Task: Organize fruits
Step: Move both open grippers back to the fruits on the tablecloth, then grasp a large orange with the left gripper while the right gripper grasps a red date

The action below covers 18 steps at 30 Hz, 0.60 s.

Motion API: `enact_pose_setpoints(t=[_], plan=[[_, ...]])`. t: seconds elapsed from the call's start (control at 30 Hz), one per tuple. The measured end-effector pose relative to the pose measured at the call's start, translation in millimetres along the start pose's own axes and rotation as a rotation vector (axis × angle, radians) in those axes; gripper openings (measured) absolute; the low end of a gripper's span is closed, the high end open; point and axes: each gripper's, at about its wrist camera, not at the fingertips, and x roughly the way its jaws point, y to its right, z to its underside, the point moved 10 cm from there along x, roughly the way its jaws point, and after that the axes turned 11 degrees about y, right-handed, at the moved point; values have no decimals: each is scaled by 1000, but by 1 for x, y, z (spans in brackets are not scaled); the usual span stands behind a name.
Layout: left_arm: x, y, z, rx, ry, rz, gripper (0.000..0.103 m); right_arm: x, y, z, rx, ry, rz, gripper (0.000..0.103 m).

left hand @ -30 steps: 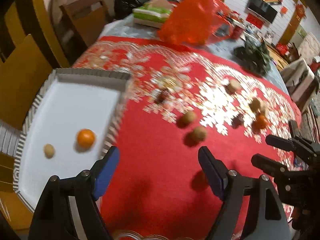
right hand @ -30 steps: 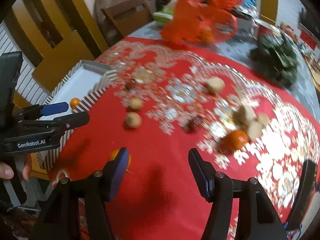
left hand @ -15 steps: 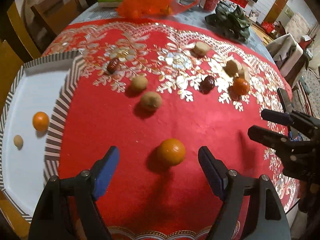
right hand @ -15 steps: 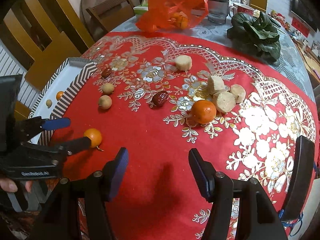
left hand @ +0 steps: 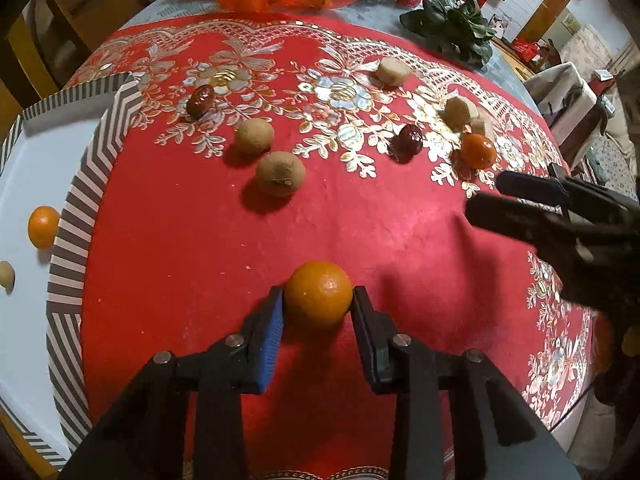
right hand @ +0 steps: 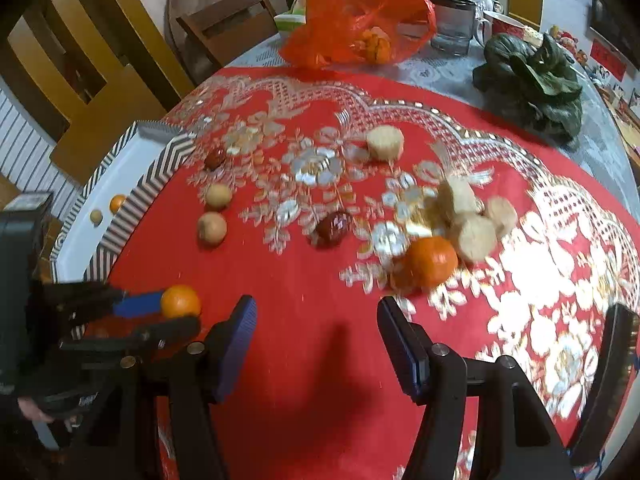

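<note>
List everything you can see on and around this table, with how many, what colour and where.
mandarins: four, orange; one in the left hand-held gripper, one on the cloth by the pale chunks, one in the tray, one inside the red bag
round brown fruits: two, tan, mid cloth
dates: two, dark red, on the cloth
pale chunks: four, cream, far right
small pale fruit: one, in the tray
tray: one, white, striped rim, left
red bag: one, far edge
leafy greens: one bunch, dark green
tablecloth: red, gold flowers
left hand-held gripper: jaws just closed on the mandarin
right hand-held gripper: open, empty
</note>
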Motion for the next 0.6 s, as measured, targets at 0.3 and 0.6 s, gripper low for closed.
enact_pose_setpoints(t=[0.3,0.6], plan=[[-15,-19,-11,-9,32,-31,33,38,2,-29,17,6,28,49],[-25,-36,-16,-33,49,-49,33,59,5,-27,-19,-56,67,23]])
